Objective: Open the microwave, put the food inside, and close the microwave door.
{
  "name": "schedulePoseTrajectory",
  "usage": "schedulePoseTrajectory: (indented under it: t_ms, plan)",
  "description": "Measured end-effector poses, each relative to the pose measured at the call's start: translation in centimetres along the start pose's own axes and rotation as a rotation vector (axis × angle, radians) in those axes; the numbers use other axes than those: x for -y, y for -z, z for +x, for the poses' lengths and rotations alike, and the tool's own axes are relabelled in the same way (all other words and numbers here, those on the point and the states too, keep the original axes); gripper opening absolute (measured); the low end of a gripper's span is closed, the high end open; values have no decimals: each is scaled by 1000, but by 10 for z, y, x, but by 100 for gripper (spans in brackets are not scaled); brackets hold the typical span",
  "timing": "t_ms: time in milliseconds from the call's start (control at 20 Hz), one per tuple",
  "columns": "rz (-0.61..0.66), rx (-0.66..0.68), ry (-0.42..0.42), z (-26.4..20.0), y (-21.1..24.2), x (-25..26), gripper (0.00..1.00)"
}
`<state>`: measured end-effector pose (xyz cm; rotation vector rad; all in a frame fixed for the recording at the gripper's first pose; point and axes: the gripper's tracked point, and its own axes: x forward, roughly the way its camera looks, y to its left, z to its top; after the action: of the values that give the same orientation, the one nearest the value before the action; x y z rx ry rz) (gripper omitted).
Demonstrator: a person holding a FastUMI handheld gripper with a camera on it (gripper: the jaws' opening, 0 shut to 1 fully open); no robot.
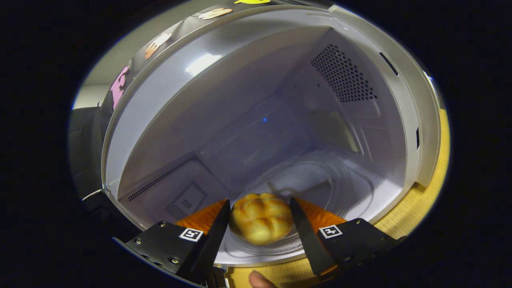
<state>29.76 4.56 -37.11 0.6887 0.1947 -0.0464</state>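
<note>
Microwave open, cavity facing the gripper. Bread roll between the fingers, over the near rim of the glass turntable, at 6 o'clock of the plate. Fingers close on both flanks of the roll; real pressure or a sliver of gap, cannot tell.

Risks, as judged:
- Roll near the plate's front edge; early release could tip it out over the sill onto the wooden surface.
- Soft roll, easily crushed by too hard a squeeze.
- Fingers clipping the cavity frame at 3 o'clock on withdrawal.
- Roll left near the front could foul the door.
</note>
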Motion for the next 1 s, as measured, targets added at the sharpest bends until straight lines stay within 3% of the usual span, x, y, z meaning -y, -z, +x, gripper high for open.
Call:
schedulePoseTrajectory:
  t_ms: [100, 250, 550, 800, 1000]
  plan:
    - [-31, 10, 16, -1, 2, 1, 97]
    - [-60, 11, 34, -3, 3, 3, 97]
    - [-87, 60, -26, -33, -19, -28, 97]
    - [-134, 4, -106, -86, -19, -60, 98]
    - [-194, 36, -194, -161, -35, -79, 97]
